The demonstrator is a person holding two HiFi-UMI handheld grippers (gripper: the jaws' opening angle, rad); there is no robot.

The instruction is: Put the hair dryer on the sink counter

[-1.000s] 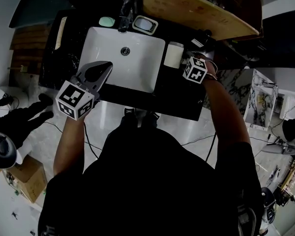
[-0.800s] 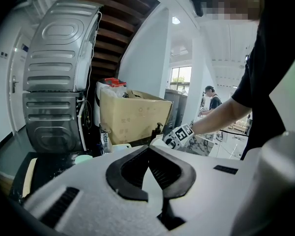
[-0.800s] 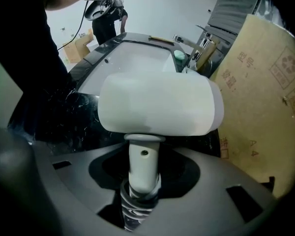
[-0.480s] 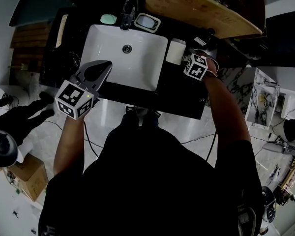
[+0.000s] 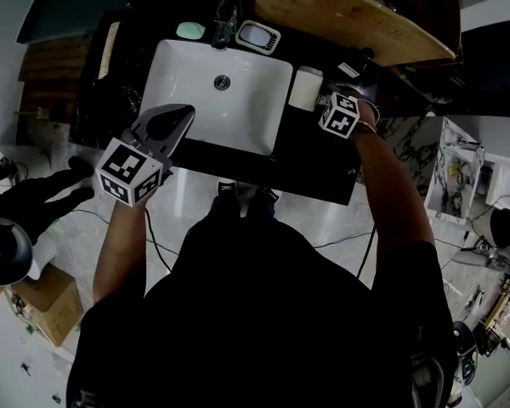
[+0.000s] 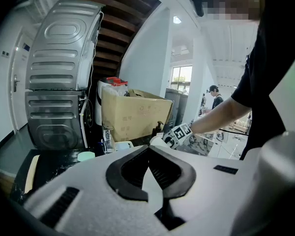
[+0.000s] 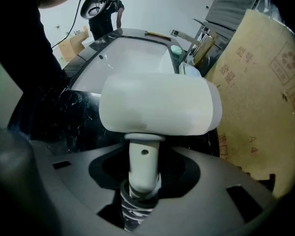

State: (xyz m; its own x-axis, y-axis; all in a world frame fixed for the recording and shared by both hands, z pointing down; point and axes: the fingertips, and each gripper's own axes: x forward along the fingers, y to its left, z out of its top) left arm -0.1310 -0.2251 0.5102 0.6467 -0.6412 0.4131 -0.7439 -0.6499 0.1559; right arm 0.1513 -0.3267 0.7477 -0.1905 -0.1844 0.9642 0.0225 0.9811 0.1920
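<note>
The white hair dryer [image 7: 157, 104] fills the right gripper view, its handle [image 7: 143, 163] clamped between the jaws of my right gripper [image 7: 141, 186], which is shut on it. In the head view the hair dryer [image 5: 304, 89] hangs over the black counter [image 5: 310, 155] just right of the white sink [image 5: 195, 100], with my right gripper [image 5: 327, 100] behind it. I cannot tell whether it touches the counter. My left gripper [image 5: 172, 119] hovers over the sink's front left corner, shut and holding nothing. Its closed jaws show in the left gripper view [image 6: 148, 154].
A faucet [image 5: 223, 15], a green soap [image 5: 189, 31] and a small white tray [image 5: 257, 37] line the sink's back edge. A big cardboard box [image 5: 348, 11] stands behind the counter at right. A grey washing machine [image 6: 59, 82] stands at left. Cables lie on the floor.
The head view has drifted a little. Both grippers and the hair dryer keep their places relative to the sink.
</note>
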